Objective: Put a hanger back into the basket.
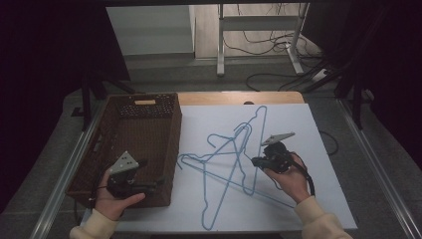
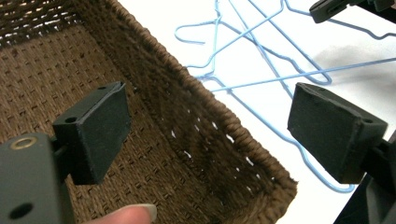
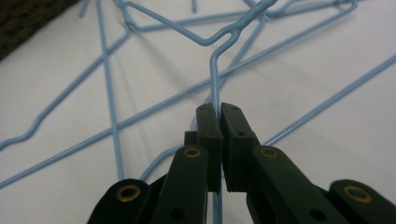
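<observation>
Right gripper (image 3: 217, 109) clamped tight on the thin wire of a light-blue wire hanger (image 3: 215, 84), pads pinching it. That hanger lies in a tangle of light-blue wire hangers (image 1: 234, 159) on the white tabletop (image 1: 318, 199), just beside the brown woven basket (image 1: 171, 144). Left gripper (image 2: 208, 123) hovers over the basket's near corner, jaws spread wide, holding nothing.

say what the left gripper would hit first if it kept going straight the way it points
Most likely the brown basket's near wall: the left gripper, jaws open, straddles that rim. Beyond it lie the blue wire hangers, though depth is hard to judge.
</observation>
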Motion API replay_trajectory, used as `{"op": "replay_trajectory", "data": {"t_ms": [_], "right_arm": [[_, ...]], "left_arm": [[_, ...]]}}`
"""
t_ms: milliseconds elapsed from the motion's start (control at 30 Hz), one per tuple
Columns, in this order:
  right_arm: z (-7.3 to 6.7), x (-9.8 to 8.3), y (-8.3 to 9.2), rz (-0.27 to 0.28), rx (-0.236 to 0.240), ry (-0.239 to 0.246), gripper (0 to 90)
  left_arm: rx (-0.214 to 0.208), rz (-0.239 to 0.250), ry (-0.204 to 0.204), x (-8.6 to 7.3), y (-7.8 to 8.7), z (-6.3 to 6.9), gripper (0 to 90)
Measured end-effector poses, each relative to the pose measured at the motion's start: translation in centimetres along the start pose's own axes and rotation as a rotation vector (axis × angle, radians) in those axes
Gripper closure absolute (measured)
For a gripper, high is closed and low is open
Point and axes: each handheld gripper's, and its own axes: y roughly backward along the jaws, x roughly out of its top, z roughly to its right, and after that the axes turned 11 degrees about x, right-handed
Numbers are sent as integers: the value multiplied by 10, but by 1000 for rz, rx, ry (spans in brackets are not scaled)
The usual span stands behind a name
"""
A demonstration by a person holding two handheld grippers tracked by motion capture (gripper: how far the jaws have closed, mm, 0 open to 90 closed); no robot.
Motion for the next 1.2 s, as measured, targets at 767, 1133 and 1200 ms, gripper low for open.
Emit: {"op": "replay_trajectory", "data": {"t_ms": [767,1133,1200], "right_arm": [[-15,-2,40,97,136,80,878],[-25,3,50,123,169,128,879],[-27,3,51,124,170,132,879]], "left_arm": [[-55,-10,-91,30,-21,29,159],[-93,-22,-143,50,-33,46,182],[-98,-22,-150,52,-34,48,184]]}}
